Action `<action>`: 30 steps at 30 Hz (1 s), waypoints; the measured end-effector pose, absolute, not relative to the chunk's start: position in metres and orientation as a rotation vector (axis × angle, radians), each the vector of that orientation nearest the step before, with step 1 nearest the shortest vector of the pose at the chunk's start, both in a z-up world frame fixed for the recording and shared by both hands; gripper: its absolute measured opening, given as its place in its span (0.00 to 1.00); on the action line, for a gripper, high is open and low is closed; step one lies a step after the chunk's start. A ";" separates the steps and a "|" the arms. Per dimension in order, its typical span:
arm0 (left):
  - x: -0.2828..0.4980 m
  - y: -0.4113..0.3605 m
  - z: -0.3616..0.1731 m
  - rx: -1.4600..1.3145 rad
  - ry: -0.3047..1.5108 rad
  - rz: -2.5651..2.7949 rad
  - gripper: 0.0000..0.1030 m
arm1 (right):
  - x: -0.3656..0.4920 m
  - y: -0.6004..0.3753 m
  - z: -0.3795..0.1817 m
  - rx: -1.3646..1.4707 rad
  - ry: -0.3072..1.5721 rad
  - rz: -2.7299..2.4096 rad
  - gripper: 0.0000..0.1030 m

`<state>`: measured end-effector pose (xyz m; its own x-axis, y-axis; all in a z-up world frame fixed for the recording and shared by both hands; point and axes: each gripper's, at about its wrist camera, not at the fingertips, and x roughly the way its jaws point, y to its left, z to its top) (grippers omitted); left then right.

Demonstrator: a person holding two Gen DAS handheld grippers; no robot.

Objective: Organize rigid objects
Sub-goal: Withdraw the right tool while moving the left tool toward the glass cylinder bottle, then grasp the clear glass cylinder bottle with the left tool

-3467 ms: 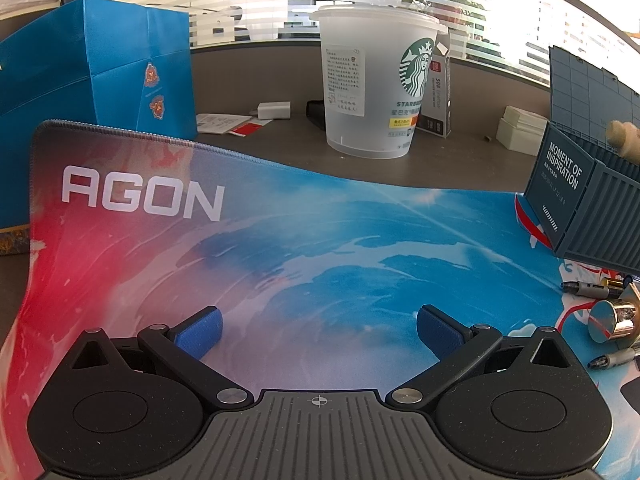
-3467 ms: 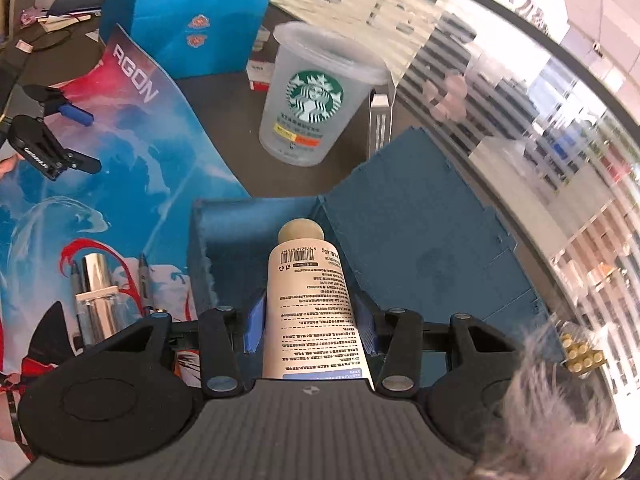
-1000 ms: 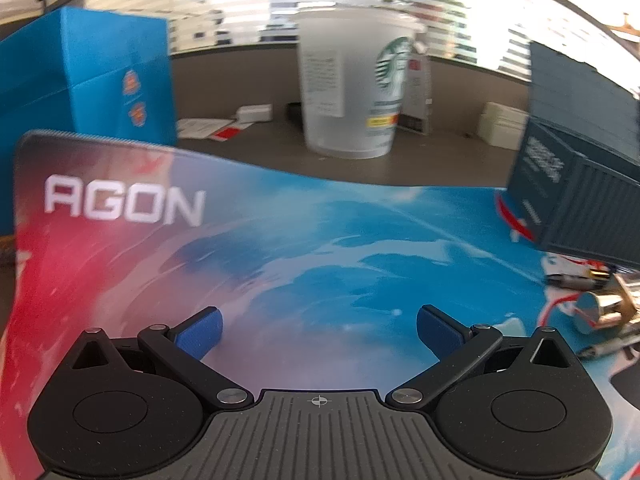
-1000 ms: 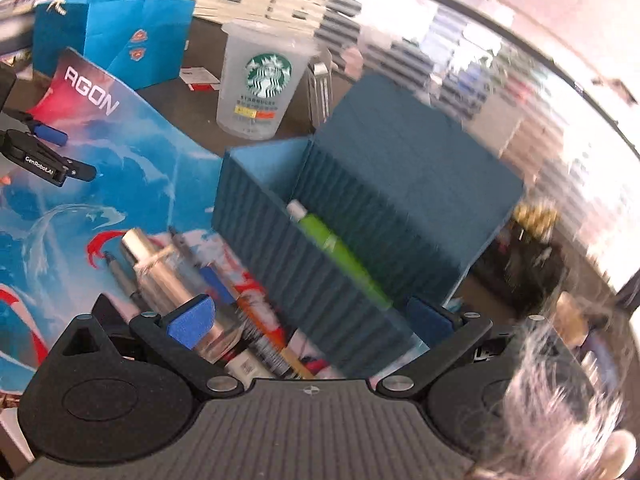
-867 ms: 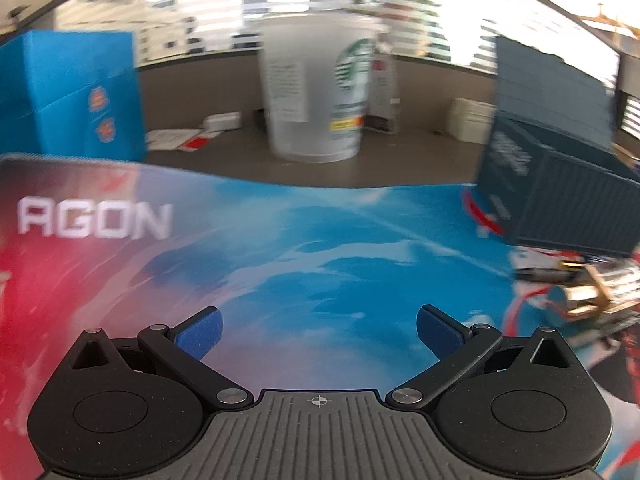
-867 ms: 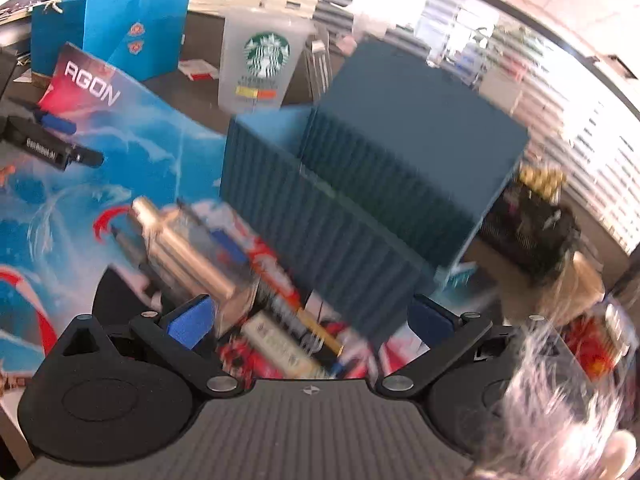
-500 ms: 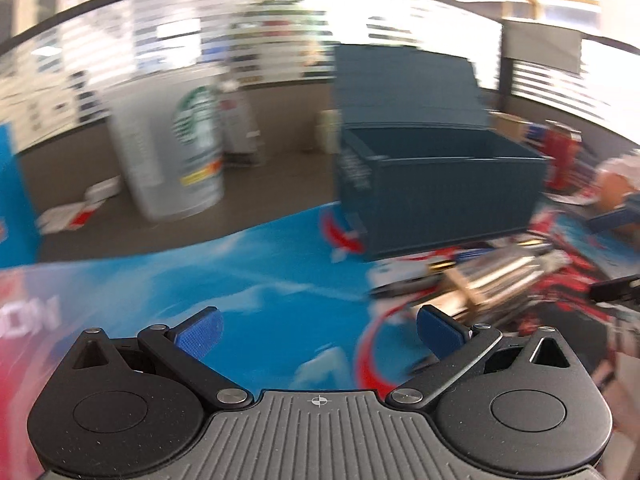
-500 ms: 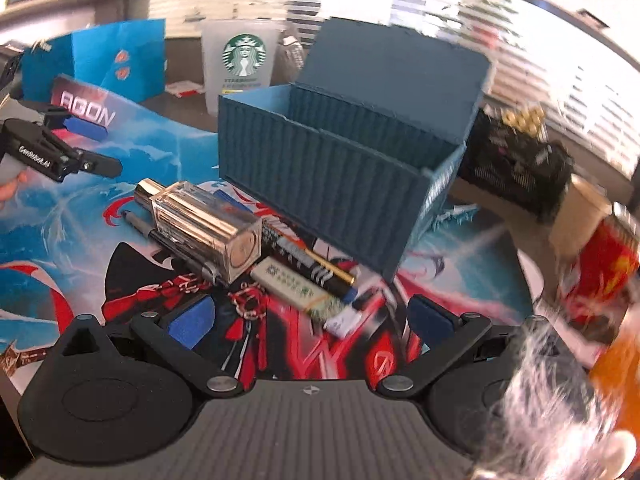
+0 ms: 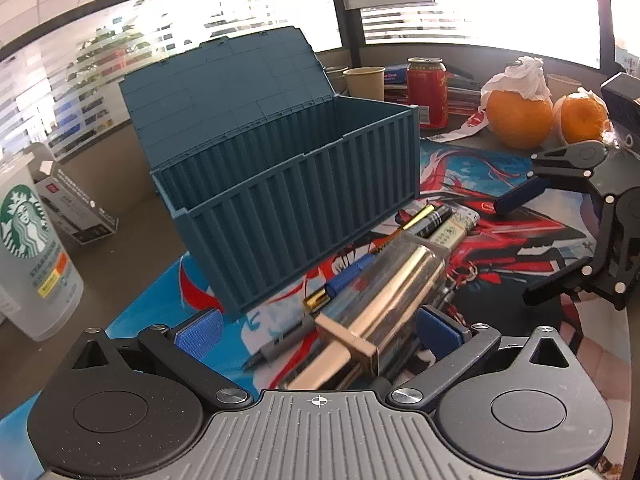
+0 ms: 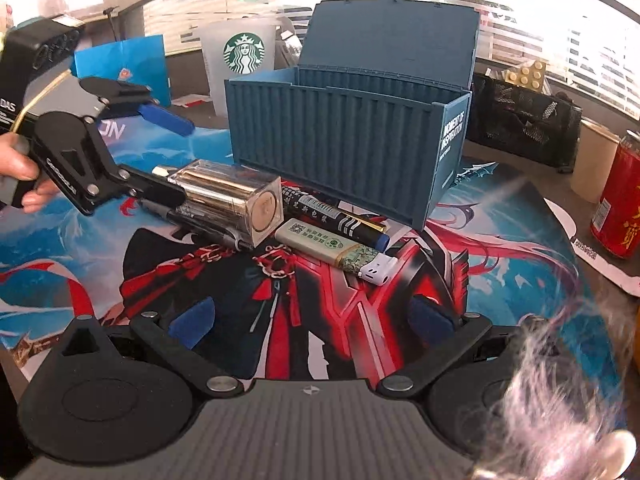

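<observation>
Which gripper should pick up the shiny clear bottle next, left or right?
Probably left. The left gripper is open with the shiny bottle between its fingers; the right gripper is open over bare mat.

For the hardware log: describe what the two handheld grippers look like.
Both grippers, left and right, share one build: matte black linkage arms with silver pivot screws, round black hubs, a ribbed grey body and blue textured fingertip pads. The left one carries white lettering, and a bare hand grips its handle.

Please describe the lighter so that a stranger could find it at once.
Find the blue box on the mat. In front of it lies a row of pens and a clear bottle. The lighter lies nearest the right gripper: pale green, white-tipped.
</observation>
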<state>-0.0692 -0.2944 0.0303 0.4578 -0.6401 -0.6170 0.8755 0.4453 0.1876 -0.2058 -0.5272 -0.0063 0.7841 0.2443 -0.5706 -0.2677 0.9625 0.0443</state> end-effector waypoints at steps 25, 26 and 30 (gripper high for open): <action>-0.071 -0.314 0.017 0.678 0.530 -1.238 0.70 | -0.205 -0.539 -0.006 0.036 0.598 0.299 1.00; -0.070 -0.314 0.018 0.674 0.529 -1.240 0.70 | -0.205 -0.539 -0.006 0.039 0.598 0.300 1.00; -0.054 -0.311 0.023 0.579 0.580 -1.261 0.60 | -0.205 -0.540 -0.006 0.052 0.595 0.303 1.00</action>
